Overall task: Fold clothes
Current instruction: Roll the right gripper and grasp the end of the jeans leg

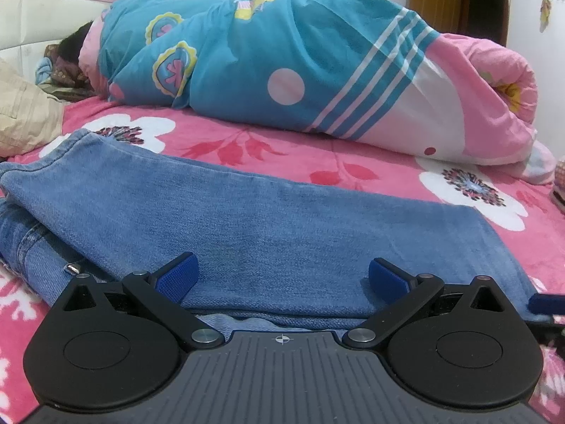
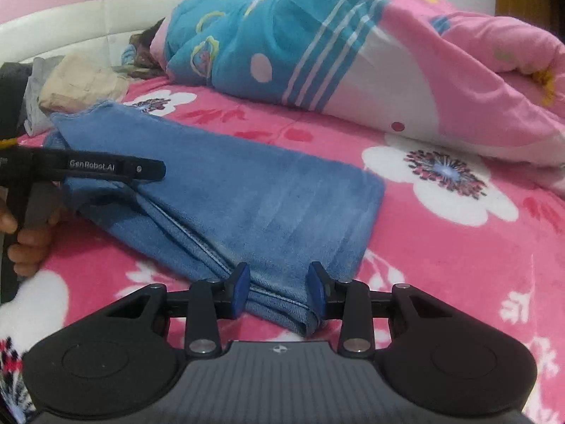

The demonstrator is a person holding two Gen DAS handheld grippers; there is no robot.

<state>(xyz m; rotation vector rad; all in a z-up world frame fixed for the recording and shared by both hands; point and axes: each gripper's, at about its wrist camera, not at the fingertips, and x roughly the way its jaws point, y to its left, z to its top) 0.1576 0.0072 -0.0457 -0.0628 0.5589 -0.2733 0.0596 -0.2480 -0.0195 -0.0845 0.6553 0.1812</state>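
Observation:
A pair of blue jeans [image 1: 268,226] lies folded lengthwise on the pink flowered bed sheet [image 1: 282,152]. My left gripper [image 1: 282,275] is wide open, its blue pads either side of the jeans' near edge. In the right wrist view the jeans [image 2: 240,194] run from upper left to the near edge. My right gripper [image 2: 279,288] is partly open, its pads either side of the jeans' near corner, not pressed on the cloth. The left gripper [image 2: 106,169] shows side-on at the left, over the jeans.
A rolled blue and pink quilt [image 1: 300,70] lies across the back of the bed. A beige garment [image 1: 24,113] sits at the left. A padded white headboard [image 1: 42,24] and a brown door [image 1: 459,3] stand behind.

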